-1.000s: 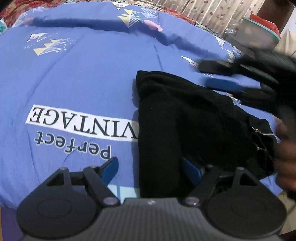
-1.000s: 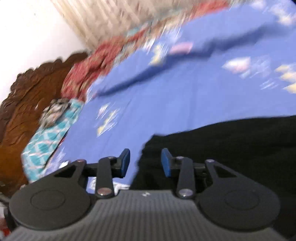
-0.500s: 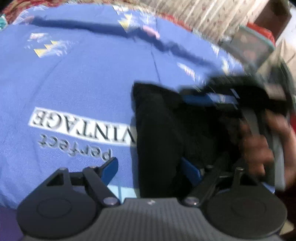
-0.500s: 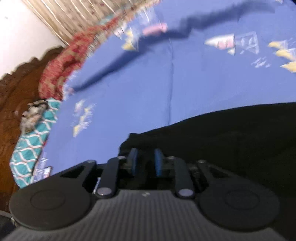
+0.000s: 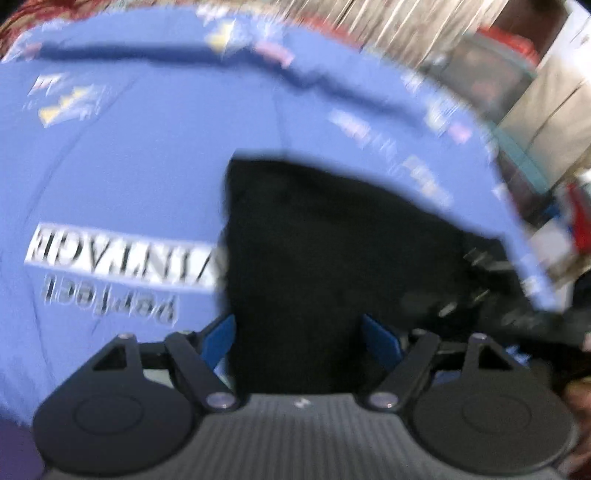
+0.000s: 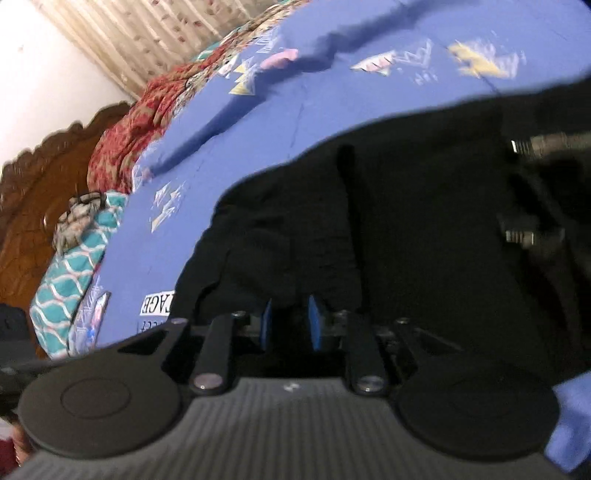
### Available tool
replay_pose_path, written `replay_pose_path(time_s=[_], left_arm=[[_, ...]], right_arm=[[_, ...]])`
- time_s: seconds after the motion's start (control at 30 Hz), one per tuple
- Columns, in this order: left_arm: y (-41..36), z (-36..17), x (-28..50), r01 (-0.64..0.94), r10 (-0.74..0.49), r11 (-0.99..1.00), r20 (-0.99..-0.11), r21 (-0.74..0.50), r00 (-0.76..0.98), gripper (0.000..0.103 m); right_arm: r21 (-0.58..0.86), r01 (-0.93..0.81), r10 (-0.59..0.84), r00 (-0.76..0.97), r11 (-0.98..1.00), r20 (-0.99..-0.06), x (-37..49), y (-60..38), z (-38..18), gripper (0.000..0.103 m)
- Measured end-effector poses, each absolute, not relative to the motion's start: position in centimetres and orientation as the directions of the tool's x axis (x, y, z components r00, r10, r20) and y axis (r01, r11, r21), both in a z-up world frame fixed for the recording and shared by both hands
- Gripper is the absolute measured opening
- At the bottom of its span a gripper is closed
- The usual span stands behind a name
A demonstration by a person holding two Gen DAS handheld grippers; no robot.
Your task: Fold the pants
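The bedsheet (image 5: 122, 177) fills both views. The black pants (image 6: 406, 221) lie bunched at centre right, folding unfinished. The left gripper (image 5: 301, 341) stands wide, gripping nothing. The right gripper (image 6: 289, 325) has just been closing, cloth between its pads. Blur hides the pants' right edge.

The view is motion-blurred. The left gripper (image 5: 299, 339) stands with its jaws wide apart, blue pads (image 5: 219, 341) on either side of the near end of the black pants (image 5: 325, 251); neither pad visibly presses the fabric. The pants lie on a blue bedsheet (image 5: 129, 166) and extend away toward the right. A printed white label (image 5: 122, 258) on the bedsheet sits just left of the pants, its right end at the fabric edge. Curtains (image 5: 388, 26) run along the top.
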State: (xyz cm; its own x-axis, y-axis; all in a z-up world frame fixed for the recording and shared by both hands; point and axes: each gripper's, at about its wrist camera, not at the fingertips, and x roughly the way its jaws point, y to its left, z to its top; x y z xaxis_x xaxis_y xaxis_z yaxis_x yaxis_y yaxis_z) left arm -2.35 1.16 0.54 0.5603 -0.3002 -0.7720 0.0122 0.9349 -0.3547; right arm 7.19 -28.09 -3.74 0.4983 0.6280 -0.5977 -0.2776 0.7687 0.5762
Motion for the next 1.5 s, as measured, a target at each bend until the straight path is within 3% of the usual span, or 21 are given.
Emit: replay_pose_path(time_s=[0.87,1.03,1.17,1.3,1.37,1.5], left_arm=[[1.4,-0.1,-3.0,0.004,-0.321,0.923,-0.766,-0.384,0.557,0.081],[3.6,3.2,-4.1,0.010,-0.353,0.897,-0.704,-0.441,0.616,0.081],[4.4,6.3,-4.1,0.039,-0.372,0.880,-0.637,-0.473,0.675,0.081],[2.5,7.6,-1.9,0.093,-0.411,0.873,-0.618,-0.479,0.670,0.081],[0.9,7.3,-0.5,0.121,-0.431,0.873,-0.630,-0.473,0.646,0.080],[-2.5,5.3,1.8,0.160,-0.437,0.888,-0.683,-0.431,0.585,0.079]], right_arm=[[0.612,-0.276,0.654,0.499,0.742,-0.569,6.7,-29.3,-3.9,0.022],[0.645,-0.283,0.657,0.596,0.710,-0.461,5.7,-32.7,-0.7,0.033],[0.616,-0.224,0.549,0.728,0.756,-0.410,4.7,-38.0,1.3,0.036],[0.579,-0.093,0.378,0.838,0.810,-0.394,3.8,-43.7,1.8,0.052],[0.574,-0.022,0.305,0.863,0.818,-0.402,3.4,-46.1,1.3,0.055],[0.566,0.109,0.180,0.885,0.817,-0.430,2.5,-50.2,-0.4,0.075]])
